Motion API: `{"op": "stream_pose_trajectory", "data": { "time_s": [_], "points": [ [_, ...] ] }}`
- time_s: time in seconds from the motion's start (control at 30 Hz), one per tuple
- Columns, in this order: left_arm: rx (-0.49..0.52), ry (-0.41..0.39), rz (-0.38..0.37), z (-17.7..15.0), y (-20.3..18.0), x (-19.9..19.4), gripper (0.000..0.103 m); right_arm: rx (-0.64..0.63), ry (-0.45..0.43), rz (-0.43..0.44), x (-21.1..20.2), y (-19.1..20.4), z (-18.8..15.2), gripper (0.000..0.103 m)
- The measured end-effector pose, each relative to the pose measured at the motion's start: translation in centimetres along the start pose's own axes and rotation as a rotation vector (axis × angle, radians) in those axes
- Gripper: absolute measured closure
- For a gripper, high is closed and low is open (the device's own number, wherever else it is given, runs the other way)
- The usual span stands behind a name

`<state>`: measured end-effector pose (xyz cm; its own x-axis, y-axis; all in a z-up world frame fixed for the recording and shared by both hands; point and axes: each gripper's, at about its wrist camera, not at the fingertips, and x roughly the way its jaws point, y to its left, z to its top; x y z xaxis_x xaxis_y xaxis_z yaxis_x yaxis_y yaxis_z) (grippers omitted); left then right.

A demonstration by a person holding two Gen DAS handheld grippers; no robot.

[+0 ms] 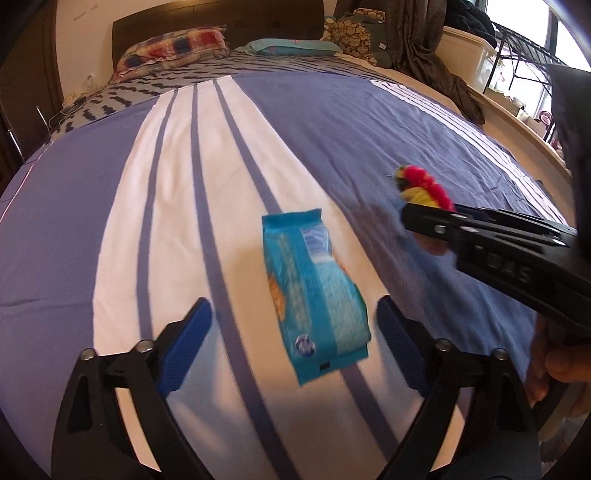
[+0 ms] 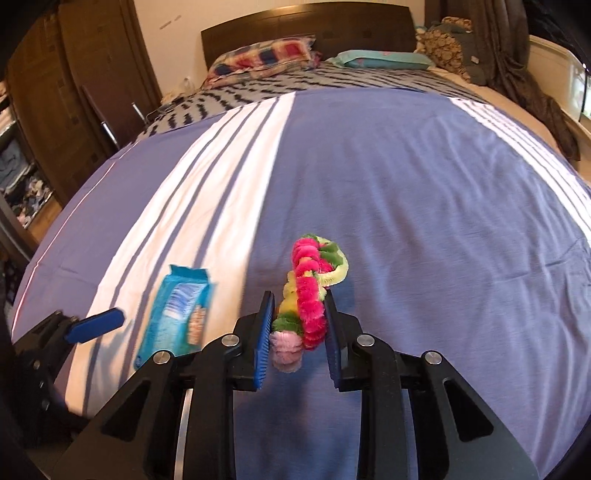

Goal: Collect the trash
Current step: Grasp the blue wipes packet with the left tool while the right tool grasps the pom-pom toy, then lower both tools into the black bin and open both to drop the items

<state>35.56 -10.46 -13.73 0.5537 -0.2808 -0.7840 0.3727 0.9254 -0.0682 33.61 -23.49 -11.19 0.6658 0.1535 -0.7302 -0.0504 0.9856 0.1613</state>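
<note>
A teal snack packet [image 1: 314, 288] lies flat on the white stripe of the bed cover [image 1: 332, 129]. My left gripper [image 1: 293, 306] stands open astride its near half, with a gap between each blue pad and the packet. In the right wrist view the packet [image 2: 177, 317] lies to the left, and one left gripper finger [image 2: 96, 325] shows beside it. A twisted bundle of pink, yellow and green pipe cleaners [image 2: 310, 288] rests on the blue cloth. My right gripper [image 2: 299, 295] is shut on its near end, both pads touching it. The left wrist view shows that bundle [image 1: 424, 184] beyond the right gripper [image 1: 417, 218].
Pillows [image 1: 173, 48] and a dark headboard [image 1: 221, 18] are at the far end of the bed. Draped clothes [image 1: 424, 48] and a window ledge [image 1: 517, 122] run along the right side. A wooden wardrobe [image 2: 74, 92] stands to the left. A hand [image 1: 554, 365] holds the right gripper.
</note>
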Motion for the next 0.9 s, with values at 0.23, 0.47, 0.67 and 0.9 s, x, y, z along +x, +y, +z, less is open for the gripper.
{"op": "stream_pose_trajectory", "data": {
  "time_s": [0.23,0.47,0.67,0.9],
  "points": [
    [-0.005,0.006,0.011,0.6,-0.3,0.5,0.052,0.015,-0.018,-0.004,-1.8,-1.7,-0.7,0.077],
    [0.001,-0.032,0.037,-2.0,-0.5,-4.1,0.055,-0.008,-0.035,0.002,-4.9,-1.0,-2.6,0.077],
    [0.003,-0.110,0.029,-4.6,-1.6,-10.4,0.055,-0.030,-0.050,0.019,-8.5,0.1,-5.6,0.077],
    [0.019,-0.170,0.010,-7.9,-3.5,-16.3,0.055,-0.068,-0.092,0.023,-14.1,1.9,-9.4,0.077]
  ]
}}
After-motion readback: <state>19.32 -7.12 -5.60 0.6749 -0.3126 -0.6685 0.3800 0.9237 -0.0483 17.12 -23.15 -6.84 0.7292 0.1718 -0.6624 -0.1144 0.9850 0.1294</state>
